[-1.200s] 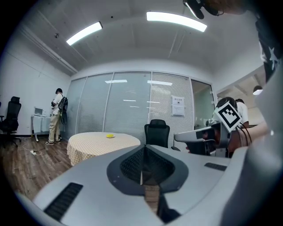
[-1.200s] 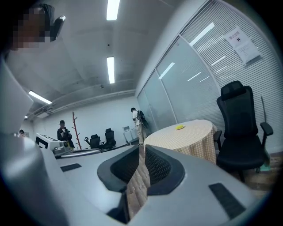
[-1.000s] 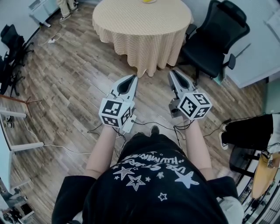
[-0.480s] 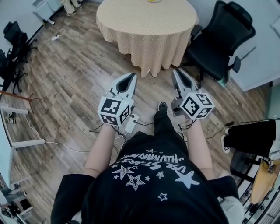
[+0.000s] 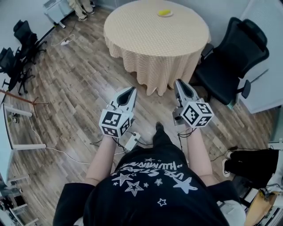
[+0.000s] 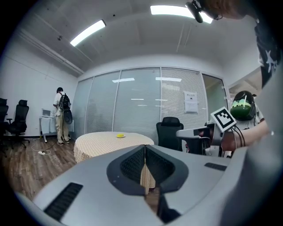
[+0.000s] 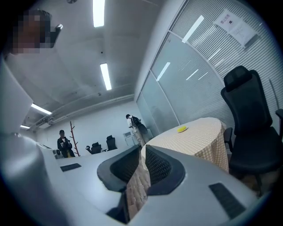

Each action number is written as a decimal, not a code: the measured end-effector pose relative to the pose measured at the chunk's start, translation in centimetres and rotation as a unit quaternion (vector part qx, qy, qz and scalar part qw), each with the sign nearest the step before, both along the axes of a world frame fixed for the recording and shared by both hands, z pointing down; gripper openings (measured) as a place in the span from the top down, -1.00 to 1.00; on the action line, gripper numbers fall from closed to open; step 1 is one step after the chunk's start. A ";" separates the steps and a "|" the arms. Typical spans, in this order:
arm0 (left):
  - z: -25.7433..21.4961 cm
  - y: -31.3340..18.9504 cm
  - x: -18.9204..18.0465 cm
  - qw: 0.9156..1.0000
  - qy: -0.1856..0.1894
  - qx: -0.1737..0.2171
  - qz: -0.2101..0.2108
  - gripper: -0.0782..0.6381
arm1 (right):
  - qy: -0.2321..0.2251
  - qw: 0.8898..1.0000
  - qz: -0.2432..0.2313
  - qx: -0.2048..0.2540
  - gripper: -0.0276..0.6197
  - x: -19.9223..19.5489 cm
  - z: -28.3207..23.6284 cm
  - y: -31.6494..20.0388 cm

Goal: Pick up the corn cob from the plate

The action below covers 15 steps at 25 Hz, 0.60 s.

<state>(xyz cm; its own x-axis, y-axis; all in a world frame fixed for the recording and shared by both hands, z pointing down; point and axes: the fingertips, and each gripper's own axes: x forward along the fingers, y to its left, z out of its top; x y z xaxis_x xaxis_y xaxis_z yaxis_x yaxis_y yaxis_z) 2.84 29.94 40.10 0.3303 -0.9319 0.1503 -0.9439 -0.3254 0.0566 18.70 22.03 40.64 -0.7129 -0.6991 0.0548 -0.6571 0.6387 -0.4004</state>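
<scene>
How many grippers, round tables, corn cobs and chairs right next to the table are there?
Grippers: 2, the left gripper and the right gripper
Round table: 1
Corn cob: 1
Black office chair: 1
Total: 5

Wood plank floor [image 5: 79,79], round clothed table [image 5: 154,39], black office chair [image 5: 234,57], glass partition wall [image 6: 132,101]

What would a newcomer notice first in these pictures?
Probably the two grey grippers held out over the wooden floor: the left gripper and the right gripper, each bearing a marker cube, jaws shut and empty. Ahead stands a round table in a checked cloth, with the small yellow corn cob near its far edge and a black office chair to its right in the head view.
</scene>
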 end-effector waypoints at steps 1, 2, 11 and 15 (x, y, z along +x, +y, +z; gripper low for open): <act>0.0 -1.2 0.0 1.000 0.001 -0.002 -0.005 0.75 | -0.001 1.000 -0.004 -0.003 0.74 0.1 0.1 -1.4; 0.0 -2.5 0.0 1.000 0.002 -0.003 -0.009 0.75 | -0.003 1.000 -0.008 -0.006 0.74 0.1 0.2 -2.7; 0.0 -11.9 0.9 0.999 0.002 -0.021 -0.038 0.75 | -0.013 0.999 -0.036 -0.033 0.74 0.9 0.9 -13.3; 0.3 -15.6 1.5 0.998 0.007 -0.030 -0.053 0.75 | -0.012 0.998 -0.049 -0.044 0.74 1.4 1.7 -17.3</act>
